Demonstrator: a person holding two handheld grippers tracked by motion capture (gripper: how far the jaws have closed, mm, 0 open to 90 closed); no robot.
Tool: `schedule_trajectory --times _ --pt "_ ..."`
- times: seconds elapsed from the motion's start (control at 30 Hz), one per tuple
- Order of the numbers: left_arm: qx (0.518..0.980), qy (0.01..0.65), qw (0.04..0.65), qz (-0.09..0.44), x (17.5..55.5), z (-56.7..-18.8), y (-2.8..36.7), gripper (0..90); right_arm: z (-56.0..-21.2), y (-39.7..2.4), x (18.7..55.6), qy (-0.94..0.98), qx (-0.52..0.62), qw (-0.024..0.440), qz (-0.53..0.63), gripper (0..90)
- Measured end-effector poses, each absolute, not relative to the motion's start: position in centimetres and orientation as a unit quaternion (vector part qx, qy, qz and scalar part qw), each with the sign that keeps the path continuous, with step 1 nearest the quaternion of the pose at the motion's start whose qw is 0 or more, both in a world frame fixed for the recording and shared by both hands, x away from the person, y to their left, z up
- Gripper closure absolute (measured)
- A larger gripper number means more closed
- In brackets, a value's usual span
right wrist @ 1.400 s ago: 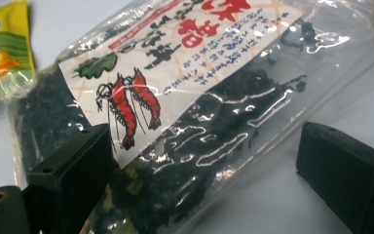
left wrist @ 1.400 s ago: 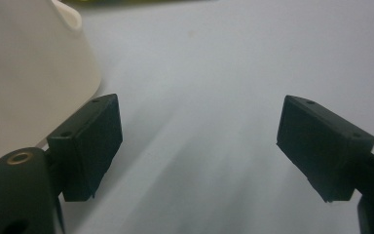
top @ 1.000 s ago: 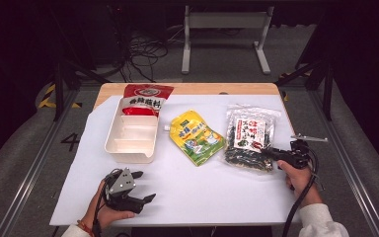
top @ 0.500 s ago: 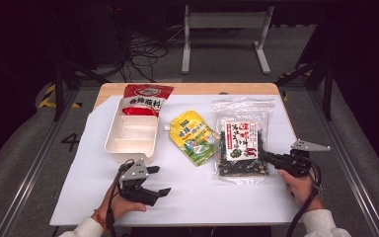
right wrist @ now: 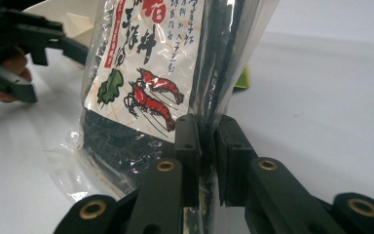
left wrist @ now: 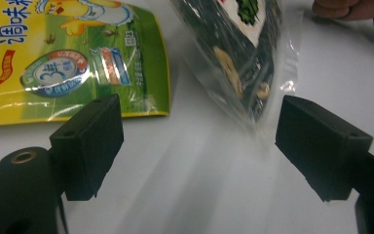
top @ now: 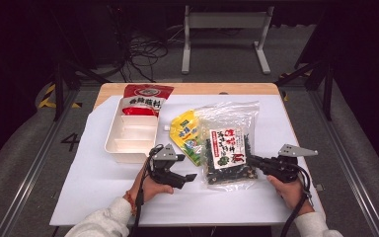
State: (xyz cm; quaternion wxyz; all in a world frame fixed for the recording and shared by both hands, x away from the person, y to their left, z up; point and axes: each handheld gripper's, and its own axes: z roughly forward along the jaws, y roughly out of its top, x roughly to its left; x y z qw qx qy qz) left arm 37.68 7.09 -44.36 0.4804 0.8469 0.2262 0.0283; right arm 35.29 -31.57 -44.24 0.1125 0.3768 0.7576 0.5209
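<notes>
A clear bag of dark dried seaweed (top: 225,148) with a shrimp label is raised on edge. It overlaps the yellow spouted pouch (top: 183,134). My right gripper (top: 250,161) is shut on the bag's right edge; its jaws have just been closing, and the film is pinched between the pads (right wrist: 207,141). My left gripper (top: 186,169) is open just left of the bag's lower corner. In the left gripper view the bag's corner (left wrist: 233,58) hangs beyond the wide-apart jaws (left wrist: 199,141), and the yellow pouch (left wrist: 73,58) lies flat at upper left.
A white divided tray (top: 114,146) stands left of the pouch, with a red packet (top: 147,94) resting against its far end. White sheet (top: 103,187) covers the wooden table. Black frame rails run along both sides on the floor.
The right gripper closed on the seaweed bag and carried it left and up on edge, over the yellow pouch. The left gripper moved right across the sheet toward the bag.
</notes>
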Motion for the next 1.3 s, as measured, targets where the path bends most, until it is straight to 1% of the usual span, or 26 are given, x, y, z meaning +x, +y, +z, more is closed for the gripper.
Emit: schedule_trajectory --times 0.17,0.33,0.43,0.5,0.63,0.67,0.7,0.8,0.87,0.97,1.0,1.03,1.13,1.17,1.2,1.27,1.3 --pt "0.831 0.229 0.506 0.016 38.3 -43.9 6.5 21.7 -44.0 -30.2 34.8 0.765 0.351 0.117 0.527 80.9" --pt "0.829 0.221 0.513 0.003 38.3 -44.0 6.0 24.8 -44.0 -29.2 34.5 0.768 0.337 0.118 0.532 80.9" --pt "0.828 0.218 0.517 -0.004 38.3 -44.0 5.7 29.2 -44.0 -28.6 34.3 0.769 0.330 0.119 0.534 80.9" --pt "0.826 0.217 0.519 -0.013 38.2 -44.1 5.5 30.0 -44.0 -28.5 34.3 0.769 0.329 0.119 0.536 80.8" --pt "0.825 0.211 0.524 -0.017 38.2 -44.1 5.1 38.9 -44.0 -27.8 34.1 0.769 0.322 0.118 0.540 80.7" --pt "0.825 0.211 0.524 -0.017 38.2 -44.1 5.1 39.0 -44.0 -27.8 34.1 0.769 0.322 0.118 0.540 80.7" --pt "0.824 0.209 0.527 -0.023 38.2 -44.1 5.1 42.2 -43.9 -27.5 34.0 0.770 0.317 0.121 0.540 80.7" --pt "0.811 0.208 0.545 -0.036 38.4 -44.2 5.5 48.3 -43.9 -27.3 34.0 0.768 0.319 0.123 0.541 80.5" --pt "0.803 0.197 0.561 -0.040 38.3 -44.1 5.8 56.3 -44.0 -27.3 34.0 0.769 0.321 0.124 0.539 80.1" --pt "0.799 0.185 0.570 -0.042 38.2 -44.0 6.0 64.8 -44.0 -27.2 34.0 0.770 0.323 0.125 0.537 78.7" --pt "0.790 0.185 0.581 -0.055 38.2 -43.9 6.2 67.7 -44.0 -27.2 34.0 0.769 0.325 0.126 0.536 77.2" --pt "0.787 0.184 0.585 -0.058 38.2 -43.9 6.3 72.7 -44.0 -27.1 34.0 0.769 0.328 0.129 0.533 75.1" --pt "0.789 0.178 0.585 -0.052 38.0 -43.6 6.3 74.1 -43.8 -27.0 34.0 0.767 0.331 0.133 0.533 67.5" --pt "0.790 0.175 0.586 -0.049 37.9 -43.4 6.4 74.1 -43.8 -27.0 34.0 0.767 0.331 0.133 0.533 67.5" --pt "0.791 0.170 0.586 -0.048 37.8 -43.2 6.4 74.3 -43.8 -27.0 34.0 0.767 0.332 0.132 0.533 64.9" --pt "0.790 0.169 0.588 -0.035 37.7 -42.8 6.6 74.6 -43.6 -26.9 33.8 0.768 0.335 0.138 0.528 54.9" --pt "0.789 0.170 0.590 -0.032 37.7 -42.6 6.8 74.8 -43.4 -27.0 33.8 0.769 0.338 0.138 0.525 51.3"
